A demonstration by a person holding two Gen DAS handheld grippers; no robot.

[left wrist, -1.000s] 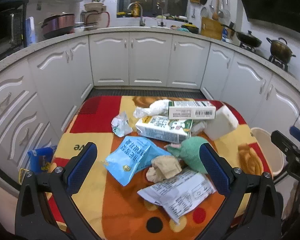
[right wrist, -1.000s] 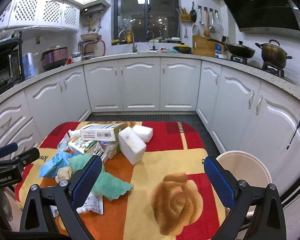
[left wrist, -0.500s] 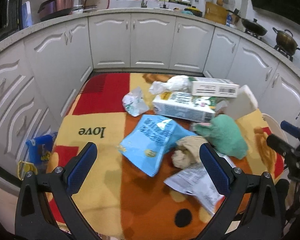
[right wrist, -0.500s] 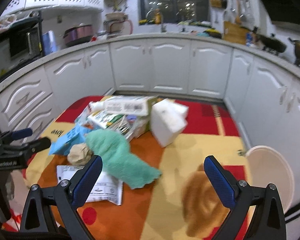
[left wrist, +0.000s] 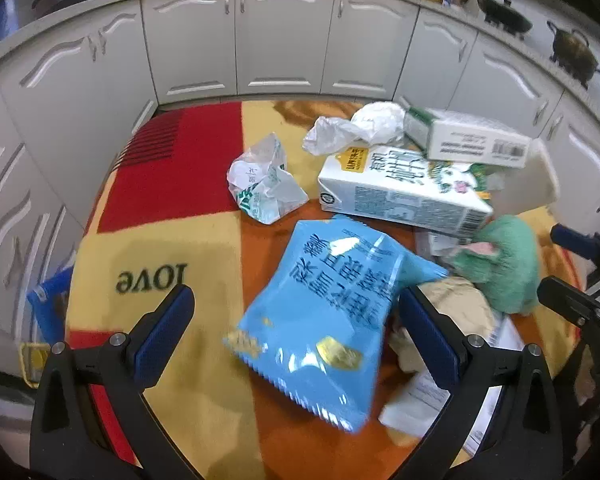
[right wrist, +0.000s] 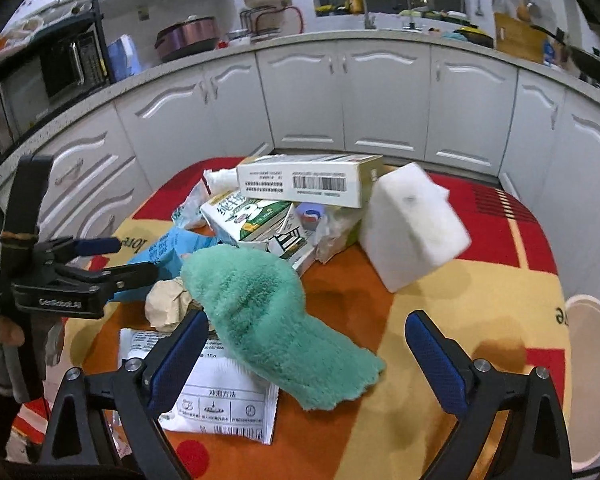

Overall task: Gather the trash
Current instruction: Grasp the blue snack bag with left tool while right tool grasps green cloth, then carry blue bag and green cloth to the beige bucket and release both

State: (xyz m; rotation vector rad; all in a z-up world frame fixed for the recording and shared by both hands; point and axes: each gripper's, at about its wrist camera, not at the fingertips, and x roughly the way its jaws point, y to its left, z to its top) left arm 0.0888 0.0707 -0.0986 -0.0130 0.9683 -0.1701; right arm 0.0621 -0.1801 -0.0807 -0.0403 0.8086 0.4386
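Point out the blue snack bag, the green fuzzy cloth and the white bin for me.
blue snack bag [left wrist: 332, 304], left wrist view, middle of its printed face.
green fuzzy cloth [right wrist: 260, 312], right wrist view, middle of the pile.
white bin [right wrist: 592, 360], right wrist view, inside of its rim.

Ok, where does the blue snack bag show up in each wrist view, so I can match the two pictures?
Left wrist: the blue snack bag fills the lower centre, between the open fingers of the left hand-held gripper.
Right wrist: only a part shows, at mid-left, behind the green fuzzy cloth.
Shared landmark: the milk carton, lying just beyond the bag in both views.
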